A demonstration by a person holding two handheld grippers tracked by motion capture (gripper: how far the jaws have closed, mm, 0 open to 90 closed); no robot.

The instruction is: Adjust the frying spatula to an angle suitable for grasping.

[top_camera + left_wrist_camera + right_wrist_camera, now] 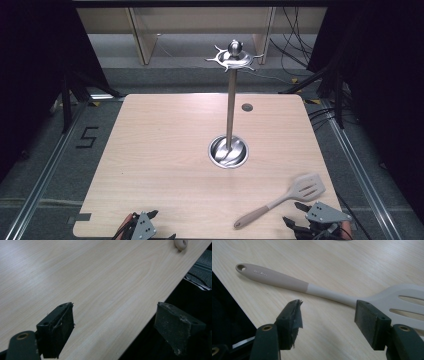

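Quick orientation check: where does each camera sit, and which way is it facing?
High view: above the near edge, looking forward and down on the table; both grippers at the bottom.
Left gripper view: on the left gripper, facing the near table edge.
Right gripper view: on the right gripper, facing the spatula.
Shared: all three show the spatula.

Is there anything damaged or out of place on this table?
The slotted spatula lies flat on the table while the hanging stand is bare. The right gripper has torn, peeling pad tape.
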